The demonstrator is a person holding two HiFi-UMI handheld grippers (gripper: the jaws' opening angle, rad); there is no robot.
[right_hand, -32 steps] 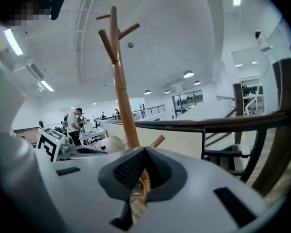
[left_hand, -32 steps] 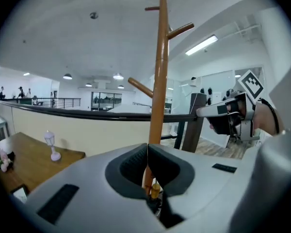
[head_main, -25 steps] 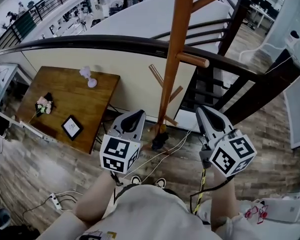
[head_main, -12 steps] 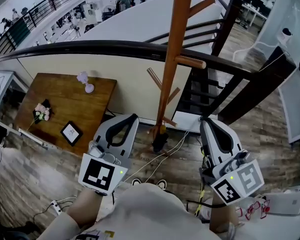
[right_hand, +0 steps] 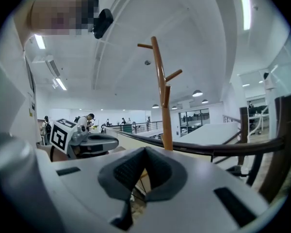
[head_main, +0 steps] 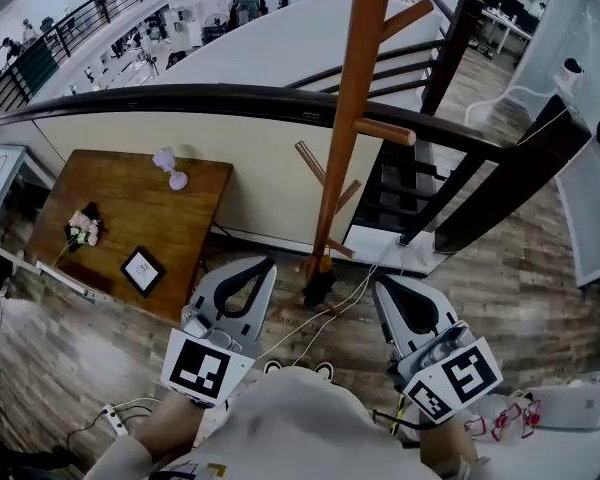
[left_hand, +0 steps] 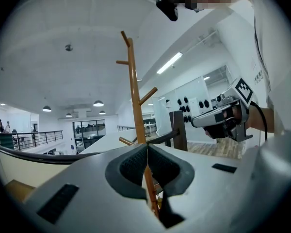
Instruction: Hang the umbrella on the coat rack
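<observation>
2 grippers are held low in front of the person, both tips pointing forward at the coat rack. The left gripper has its jaws pressed together with nothing between them; in its own view the dark pads meet in a thin seam. The right gripper is the same, its pads closed on each other and empty.

The rack's wooden pole rises just ahead of the 2 tips and roughly between them, with short pegs jutting out higher up. At its foot, just beyond the tips, sits a small dark bundle. From where I stand I cannot tell whether that is the umbrella; neither gripper touches it, and no peg in view carries anything.

White cables trail over the plank floor between the 2 grippers. Off to the left of the left gripper stands a wooden table holding a small framed picture, some pink flowers and a pale purple object. A dark curved handrail runs across beyond the rack.
</observation>
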